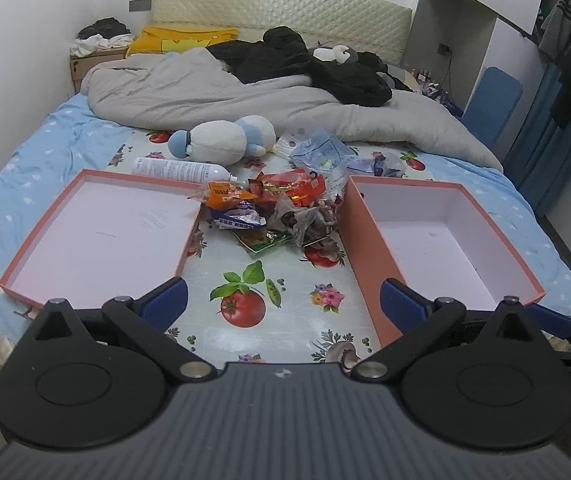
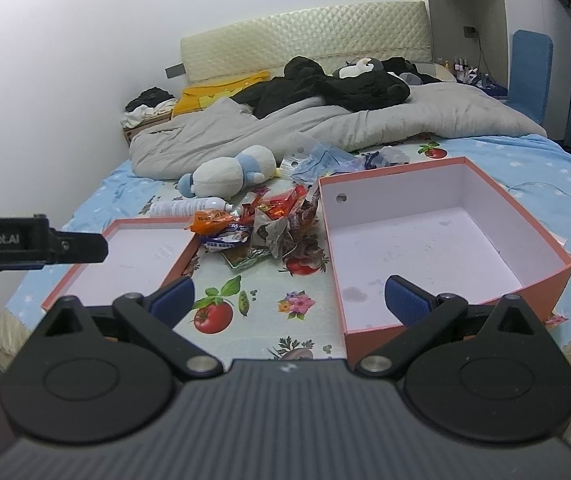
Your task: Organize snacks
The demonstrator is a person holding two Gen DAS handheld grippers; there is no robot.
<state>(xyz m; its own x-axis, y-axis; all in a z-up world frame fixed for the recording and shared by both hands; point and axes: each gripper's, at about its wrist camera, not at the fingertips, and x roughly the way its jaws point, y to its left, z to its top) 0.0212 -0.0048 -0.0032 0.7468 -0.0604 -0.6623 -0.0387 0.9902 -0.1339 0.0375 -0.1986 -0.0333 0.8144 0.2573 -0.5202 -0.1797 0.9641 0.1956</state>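
Snacks (image 1: 273,208): loose pile on the fruit-print cloth (image 1: 281,280), between shallow lid (image 1: 97,236) at 9 o'clock and deep box (image 1: 445,236) at 3 o'clock, both empty. Right view alone shows the box's wall hole (image 2: 341,198). Spray bottle (image 1: 179,168), plush toy (image 1: 221,140) at 12 o'clock. Left gripper (image 1: 283,300), right gripper (image 2: 289,300): spread, empty.

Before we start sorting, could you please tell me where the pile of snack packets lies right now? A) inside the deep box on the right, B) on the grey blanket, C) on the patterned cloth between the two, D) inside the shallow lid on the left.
C: the snack packets sit on the cloth between the lid and the box, both of which hold nothing.
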